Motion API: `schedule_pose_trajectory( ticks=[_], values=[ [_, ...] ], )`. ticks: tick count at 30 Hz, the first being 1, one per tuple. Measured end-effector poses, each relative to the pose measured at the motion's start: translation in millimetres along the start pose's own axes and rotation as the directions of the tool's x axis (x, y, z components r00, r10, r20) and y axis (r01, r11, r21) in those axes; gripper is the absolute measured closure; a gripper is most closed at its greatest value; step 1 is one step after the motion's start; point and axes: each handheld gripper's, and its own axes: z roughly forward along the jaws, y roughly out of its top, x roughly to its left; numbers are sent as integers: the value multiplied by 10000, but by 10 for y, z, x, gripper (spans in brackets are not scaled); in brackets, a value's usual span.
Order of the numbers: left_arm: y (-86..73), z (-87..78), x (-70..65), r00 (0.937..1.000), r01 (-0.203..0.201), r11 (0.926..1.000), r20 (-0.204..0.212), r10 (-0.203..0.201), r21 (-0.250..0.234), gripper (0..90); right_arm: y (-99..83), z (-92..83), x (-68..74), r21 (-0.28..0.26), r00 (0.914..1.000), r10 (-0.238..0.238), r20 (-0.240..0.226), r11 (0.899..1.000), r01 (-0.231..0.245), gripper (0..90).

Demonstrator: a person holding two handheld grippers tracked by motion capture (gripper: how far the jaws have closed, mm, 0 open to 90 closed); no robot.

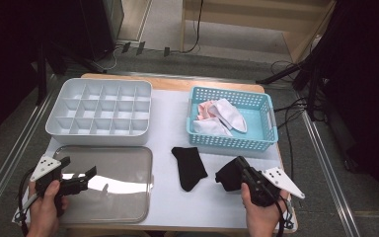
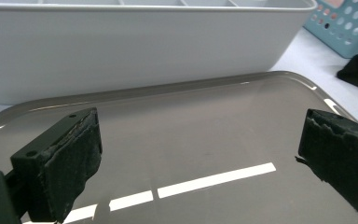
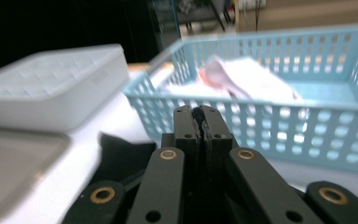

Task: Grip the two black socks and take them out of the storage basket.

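On the table, seen from the high view, my right gripper sits at the near right with its jaws pressed together on a bunched black sock; how much cloth is actually between the pads I can't quite tell from up here. A second black sock lies flat just to its left, long axis running roughly away from me, so the right hand is clearly the nearer one to it. My left gripper hovers over the clear lid, well apart from both socks. Beyond lie the white divided organizer and the blue basket holding pale socks. Through the left gripper view, the jaws stand spread wide with nothing between them, the lid beneath and the organizer wall ahead. Through the right gripper view, the jaws meet tip to tip, dark fabric showing low on the left, the basket straight ahead.
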Motion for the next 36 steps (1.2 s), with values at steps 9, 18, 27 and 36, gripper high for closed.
schedule_pose_trajectory(
  ticks=[9,18,27,36],
  values=[
    [134,64,-284,9982,-261,9997,535,259,31,0,-154,373,-418,1949,9886,880,1219,9746,-1108,498],
    [266,309,-624,9943,-431,9990,979,420,92,0,173,127,-231,793,9911,1004,877,9911,-1074,371],
    [371,586,-967,9877,-83,9998,1565,50,200,0,-300,628,621,2976,9908,157,-1344,9543,253,372],
    [284,610,-1050,9806,-676,9969,1868,590,397,0,-564,679,806,3619,9727,-2028,-1132,9033,2305,808]
  ],
)
